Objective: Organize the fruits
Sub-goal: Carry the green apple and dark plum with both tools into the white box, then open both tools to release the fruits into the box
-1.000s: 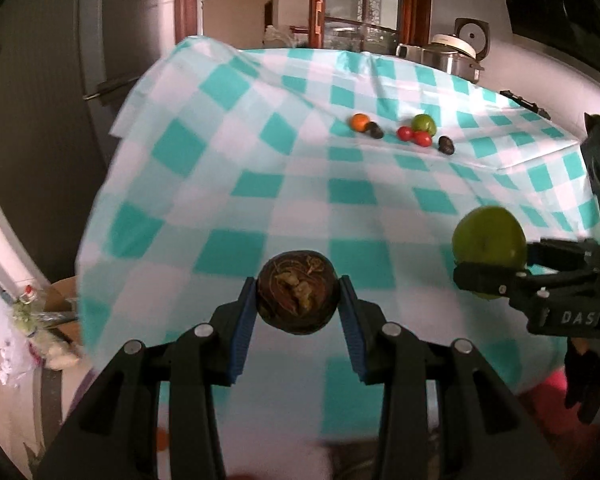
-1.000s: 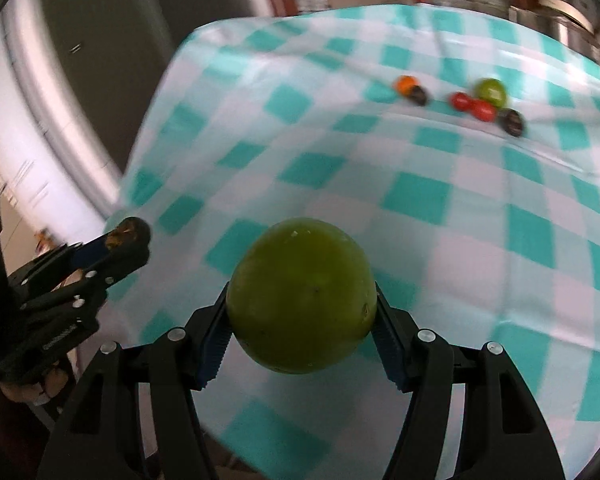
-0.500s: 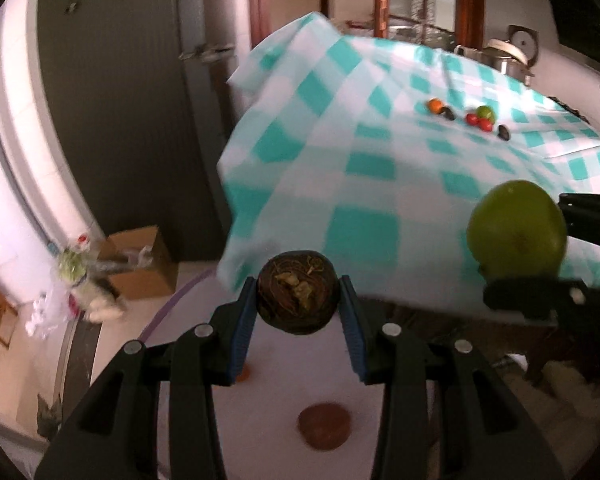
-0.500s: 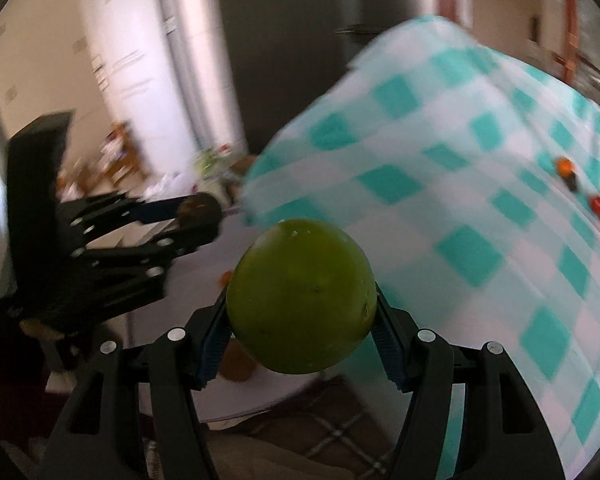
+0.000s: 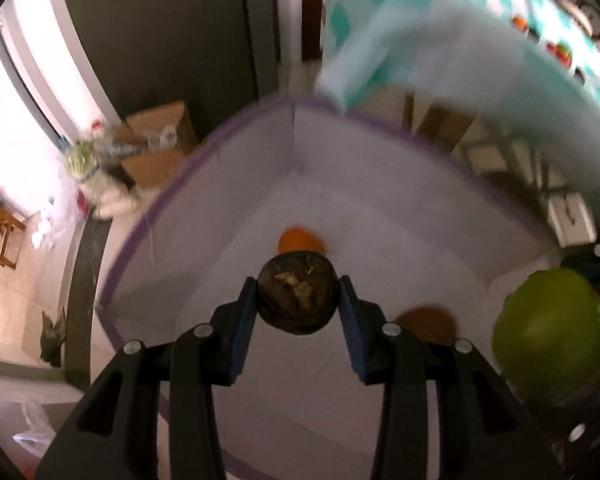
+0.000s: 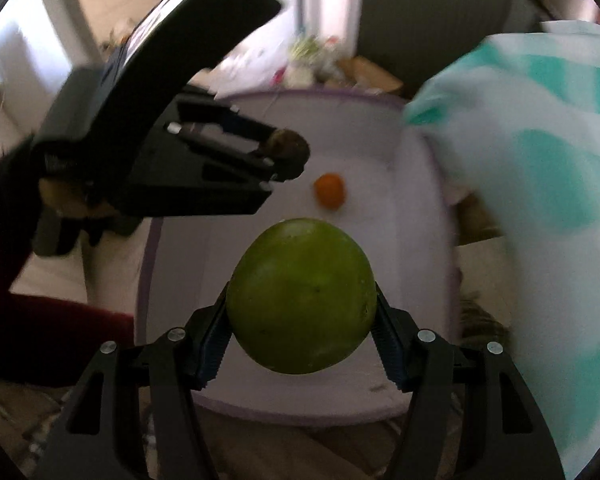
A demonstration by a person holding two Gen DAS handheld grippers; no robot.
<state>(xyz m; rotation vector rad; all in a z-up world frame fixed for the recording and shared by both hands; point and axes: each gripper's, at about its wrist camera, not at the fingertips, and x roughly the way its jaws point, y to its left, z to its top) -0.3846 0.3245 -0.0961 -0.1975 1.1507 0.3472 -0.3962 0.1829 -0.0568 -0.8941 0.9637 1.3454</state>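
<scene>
My left gripper [image 5: 298,300] is clamped on a dark brown fruit [image 5: 297,293], held above the white, purple-rimmed bin [image 5: 220,148]. My right gripper [image 6: 300,312] grips a large green fruit [image 6: 301,295] over the same bin. On the bin floor: an orange fruit [image 6: 329,191] toward the far corner, a brown fruit [image 5: 428,322] nearer. The checked tablecloth [image 6: 560,184] hangs beside the bin's right wall.

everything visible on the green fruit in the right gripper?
The green fruit is round, smooth, slightly glossy, yellow-green with faint dark specks, and looks whole. The right gripper holds it by its sides between ribbed blue pads; nothing else touches it. It hangs above the white, purple-rimmed bin. In the left wrist view it shows at the right edge.
</scene>
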